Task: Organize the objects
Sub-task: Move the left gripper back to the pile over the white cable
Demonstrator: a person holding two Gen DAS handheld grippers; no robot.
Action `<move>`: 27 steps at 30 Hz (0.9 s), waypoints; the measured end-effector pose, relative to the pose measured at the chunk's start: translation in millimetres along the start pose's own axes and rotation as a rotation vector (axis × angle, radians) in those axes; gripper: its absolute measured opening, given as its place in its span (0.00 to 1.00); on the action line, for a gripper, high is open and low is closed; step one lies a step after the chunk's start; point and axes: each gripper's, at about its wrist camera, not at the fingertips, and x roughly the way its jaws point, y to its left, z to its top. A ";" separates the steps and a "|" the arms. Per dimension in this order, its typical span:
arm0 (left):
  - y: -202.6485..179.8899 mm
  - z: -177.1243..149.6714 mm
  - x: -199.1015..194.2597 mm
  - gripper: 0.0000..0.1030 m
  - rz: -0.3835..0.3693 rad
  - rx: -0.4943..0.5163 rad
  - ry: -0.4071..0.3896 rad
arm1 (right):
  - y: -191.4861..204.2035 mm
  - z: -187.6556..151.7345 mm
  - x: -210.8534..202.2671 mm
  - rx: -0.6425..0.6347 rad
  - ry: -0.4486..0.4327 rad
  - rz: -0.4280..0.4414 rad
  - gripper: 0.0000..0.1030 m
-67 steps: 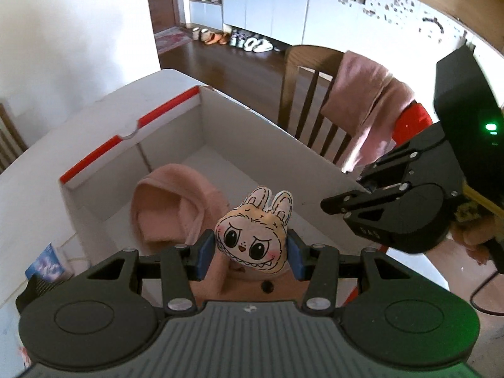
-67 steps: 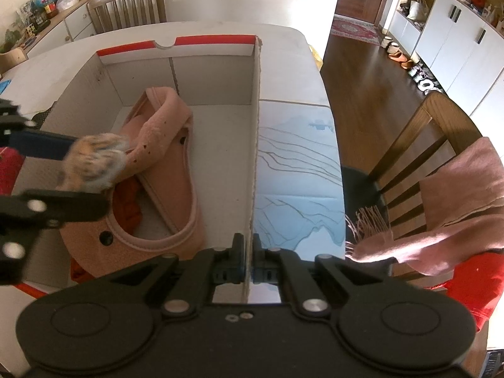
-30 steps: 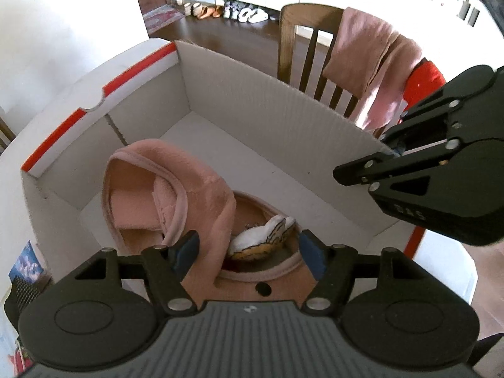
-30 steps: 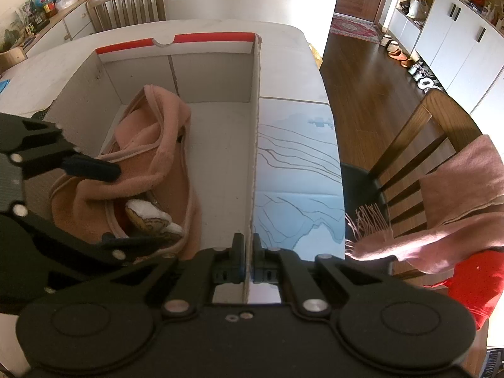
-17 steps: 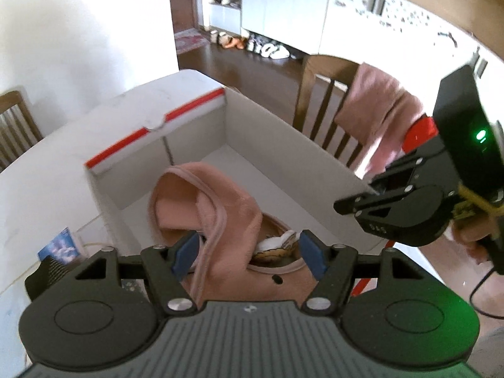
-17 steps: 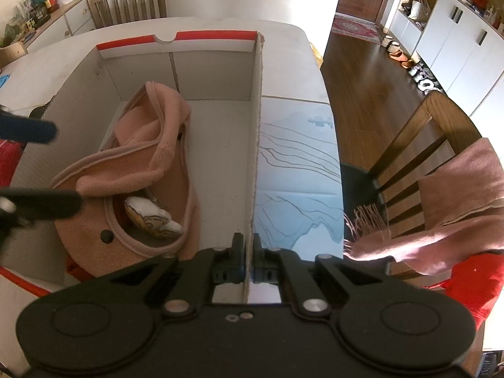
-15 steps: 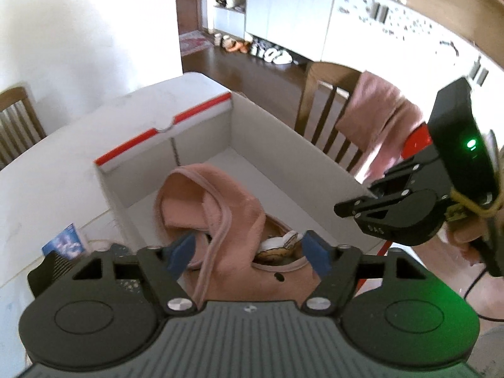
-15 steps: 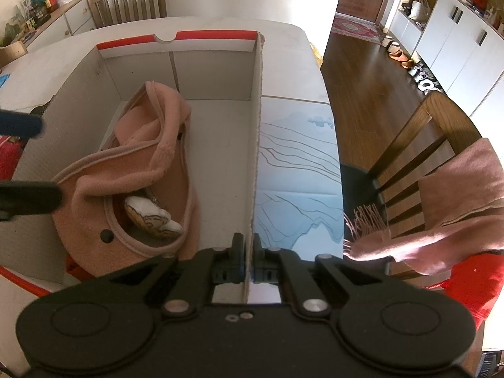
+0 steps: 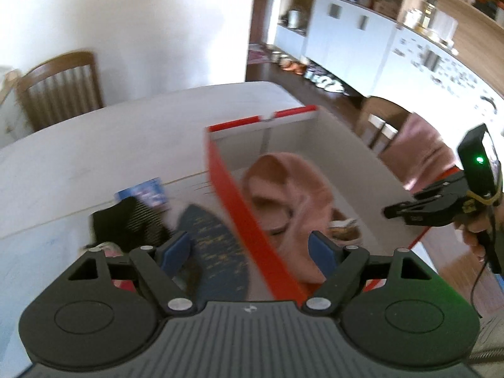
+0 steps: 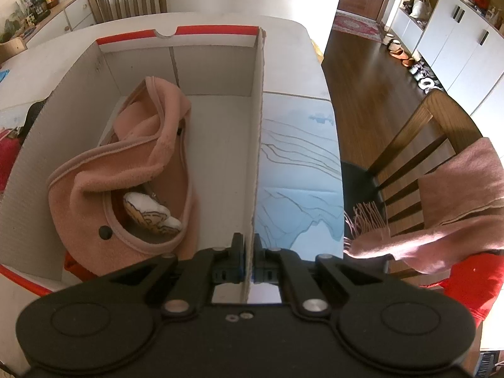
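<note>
On the pale tabletop (image 10: 293, 31) sits the white cardboard box with red-edged rim (image 10: 208, 30), and your right gripper (image 10: 249, 261) is clamped tight on the top edge of its near side wall, steadying it. Inside, the small cream-and-tan plush doll (image 10: 151, 212) lies face down in the hollow of the pink fleece garment (image 10: 126, 170), so that piece is already stowed.

Your left gripper (image 9: 252, 252) is empty; its jaws have just been opening, and nothing sits between the blue pads (image 9: 174, 249). It hangs above the box's red rim (image 9: 249, 220), looking out toward the loose things just outside the box: a dark blue fabric piece with yellow flecks (image 9: 214, 245), a black ribbed cloth (image 9: 132, 223) and a small blue printed card (image 9: 145, 192).

Watch three things. That view is blurred, so a hurried reach could catch the cardboard wall with a finger and drag or tip the box against your right hold. Soft cloth may slip from a shallow pinch. And if the right clamp twists, the thin wall will probably crease.
</note>
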 end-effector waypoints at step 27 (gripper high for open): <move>212.3 -60.3 20.3 0.81 0.241 -0.640 0.082 | 2.7 0.7 5.0 -0.004 0.021 -0.021 0.05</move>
